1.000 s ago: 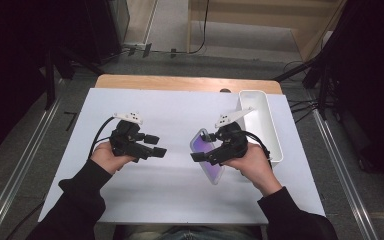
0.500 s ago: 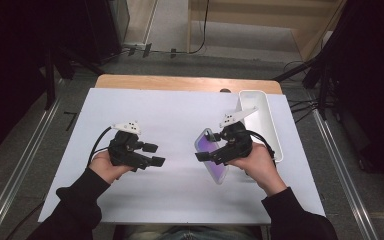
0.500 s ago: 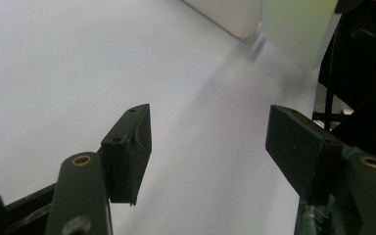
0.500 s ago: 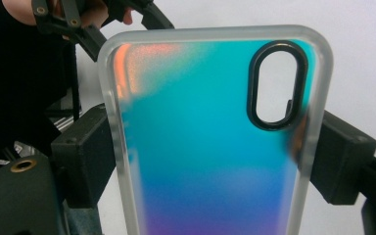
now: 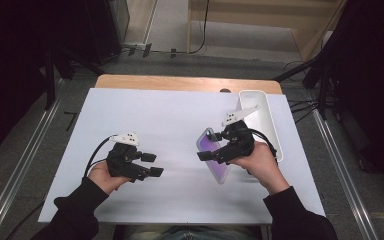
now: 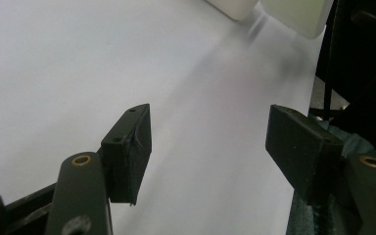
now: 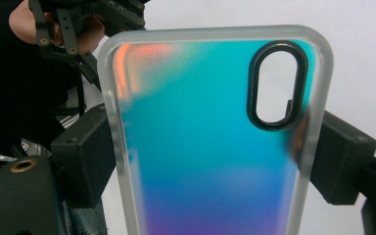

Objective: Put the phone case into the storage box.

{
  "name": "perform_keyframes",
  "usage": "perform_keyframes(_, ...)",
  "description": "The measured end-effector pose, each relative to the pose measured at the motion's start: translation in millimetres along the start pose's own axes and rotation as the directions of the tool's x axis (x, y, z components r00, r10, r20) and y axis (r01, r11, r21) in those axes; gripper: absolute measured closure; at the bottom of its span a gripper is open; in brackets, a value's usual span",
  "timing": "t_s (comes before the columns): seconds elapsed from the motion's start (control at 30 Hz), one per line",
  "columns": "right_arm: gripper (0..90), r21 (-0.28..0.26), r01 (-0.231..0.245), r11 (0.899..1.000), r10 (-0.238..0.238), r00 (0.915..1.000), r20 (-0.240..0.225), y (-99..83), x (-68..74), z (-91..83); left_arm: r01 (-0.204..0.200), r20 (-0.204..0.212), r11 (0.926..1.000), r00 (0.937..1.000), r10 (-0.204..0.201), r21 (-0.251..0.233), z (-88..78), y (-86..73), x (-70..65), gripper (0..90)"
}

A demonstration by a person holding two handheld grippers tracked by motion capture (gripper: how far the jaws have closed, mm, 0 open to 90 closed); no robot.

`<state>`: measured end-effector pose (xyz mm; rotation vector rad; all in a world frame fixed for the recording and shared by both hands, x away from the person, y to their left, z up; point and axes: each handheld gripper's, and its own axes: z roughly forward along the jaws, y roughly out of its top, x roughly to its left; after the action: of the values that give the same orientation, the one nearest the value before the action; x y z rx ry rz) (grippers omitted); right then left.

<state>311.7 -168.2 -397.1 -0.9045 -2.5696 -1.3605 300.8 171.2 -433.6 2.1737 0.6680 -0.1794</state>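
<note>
At the near left of the surface (image 5: 180, 115), the left hand-held gripper (image 5: 150, 165) sits low over the white top, its jaws standing apart with nothing between them; in the left gripper view the same left hand-held gripper (image 6: 208, 147) shows bare white between its two black pads. To the right and slightly farther off, the right hand-held gripper (image 5: 207, 152) is clamped on the phone case (image 5: 214, 156), which is held off the surface and tilted, its purple face up in the high view. In the right gripper view the phone case (image 7: 200, 161) stands between the jaws of the right hand-held gripper (image 7: 210, 156), both pads pressing on its frosted side edges; its back shimmers from orange through teal to violet, and the black-rimmed oval camera opening sits near its top right corner. Farther back on the right, just beyond that hand, a white tray (image 5: 265, 107) lies along the right edge of the surface.
</note>
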Motion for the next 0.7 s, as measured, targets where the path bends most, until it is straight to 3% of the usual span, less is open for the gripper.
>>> perform_keyframes(0.4, 15.3, -0.008, 0.004, 1.000, -0.004, 1.0000, 0.000, 1.7, -0.2, -8.5, 0.012, -0.005, 0.9999, 0.9999, -0.012, 0.007, 0.4, -15.7, -2.1, 33.9)
perform_keyframes(0.6, 15.3, -0.012, 0.002, 1.000, -0.002, 1.0000, 0.007, 2.3, -0.5, -12.4, 0.019, -0.035, 0.9998, 0.9992, -0.019, -0.001, -1.1, -22.8, -0.6, 33.8)
perform_keyframes(0.7, 15.3, -0.016, 0.001, 1.000, -0.001, 1.0000, 0.010, 2.4, -1.4, -13.8, 0.011, -0.046, 0.9998, 0.9989, -0.011, 0.016, -0.4, -25.3, -0.5, 28.4)
